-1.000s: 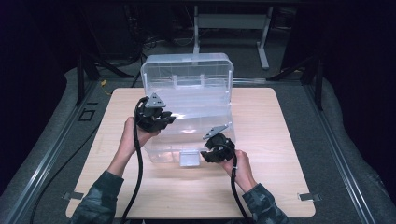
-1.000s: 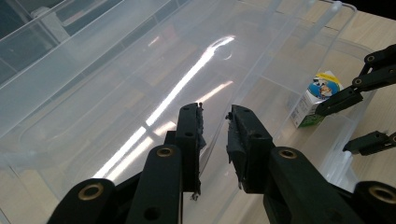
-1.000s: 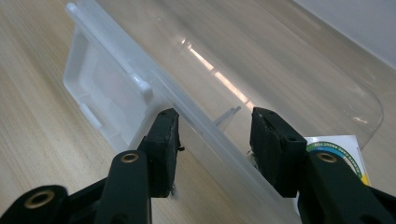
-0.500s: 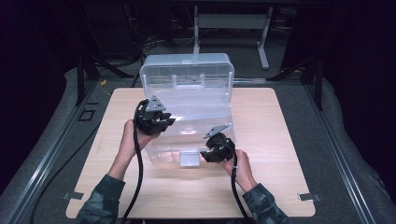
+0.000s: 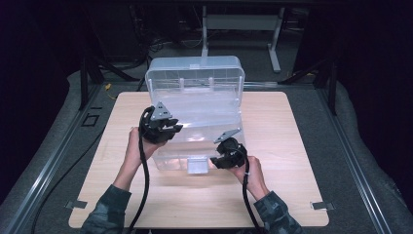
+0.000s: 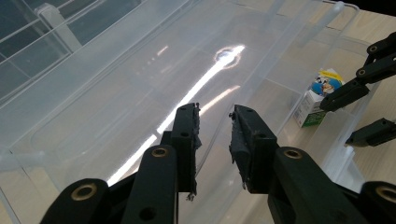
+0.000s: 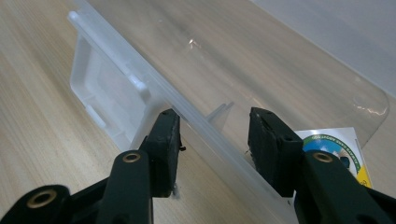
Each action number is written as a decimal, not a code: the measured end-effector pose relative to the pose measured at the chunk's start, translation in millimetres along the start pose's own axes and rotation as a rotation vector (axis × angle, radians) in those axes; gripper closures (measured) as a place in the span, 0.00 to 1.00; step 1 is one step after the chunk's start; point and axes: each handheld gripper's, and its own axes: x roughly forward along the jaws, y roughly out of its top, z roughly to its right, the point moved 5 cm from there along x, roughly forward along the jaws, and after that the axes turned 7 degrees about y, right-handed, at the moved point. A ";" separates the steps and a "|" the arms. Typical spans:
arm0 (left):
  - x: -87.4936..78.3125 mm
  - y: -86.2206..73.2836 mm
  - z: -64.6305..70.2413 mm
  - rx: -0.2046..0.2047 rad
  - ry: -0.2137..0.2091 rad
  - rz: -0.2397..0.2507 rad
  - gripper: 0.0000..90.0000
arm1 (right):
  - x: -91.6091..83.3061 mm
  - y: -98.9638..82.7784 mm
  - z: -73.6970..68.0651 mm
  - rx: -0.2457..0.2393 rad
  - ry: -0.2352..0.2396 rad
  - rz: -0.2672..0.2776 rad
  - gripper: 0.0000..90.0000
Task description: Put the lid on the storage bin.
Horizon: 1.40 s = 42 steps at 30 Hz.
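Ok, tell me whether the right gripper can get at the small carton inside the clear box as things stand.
Probably yes. The lid stands open, so the clear box is open from above. The right gripper straddles the front rim, with the small carton just behind it. It would need to lift over first.

We log a dim lab: wooden tabletop (image 5: 292, 146) on grey matting (image 5: 360, 146), metal rails (image 5: 44, 170), floor cables (image 5: 160, 46).
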 end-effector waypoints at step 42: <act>-5.0 -13.0 13.1 0.041 0.041 0.040 0.76 | -84.8 55.5 -8.0 -0.048 0.015 0.177 0.55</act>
